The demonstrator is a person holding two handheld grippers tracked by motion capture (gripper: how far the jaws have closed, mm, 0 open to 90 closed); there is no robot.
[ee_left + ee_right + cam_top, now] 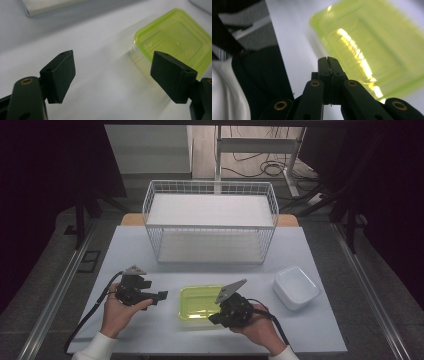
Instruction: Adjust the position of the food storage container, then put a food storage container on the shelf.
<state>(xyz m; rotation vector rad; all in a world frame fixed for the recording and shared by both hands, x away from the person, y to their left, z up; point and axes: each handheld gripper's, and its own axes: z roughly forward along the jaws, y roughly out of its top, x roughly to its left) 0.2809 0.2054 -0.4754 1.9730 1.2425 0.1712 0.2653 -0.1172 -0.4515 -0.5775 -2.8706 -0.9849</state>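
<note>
Your left gripper (110,77) has its jaws spread wide with nothing between them, and the green container (201,302) lies on the table (130,245) just ahead of it, near the front edge between your two hands. Your right gripper (328,61) has its jaws pressed together, empty, right at the container's near corner. The right gripper view is blurred, and no label or writing can be read on the container.

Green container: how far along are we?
Early. Nothing looks done: the green container and the white container sit on the table, outside the wire basket. In hand: right gripper shut, empty, beside the green one; left gripper open, facing it. Left: grasp and move it.
</note>
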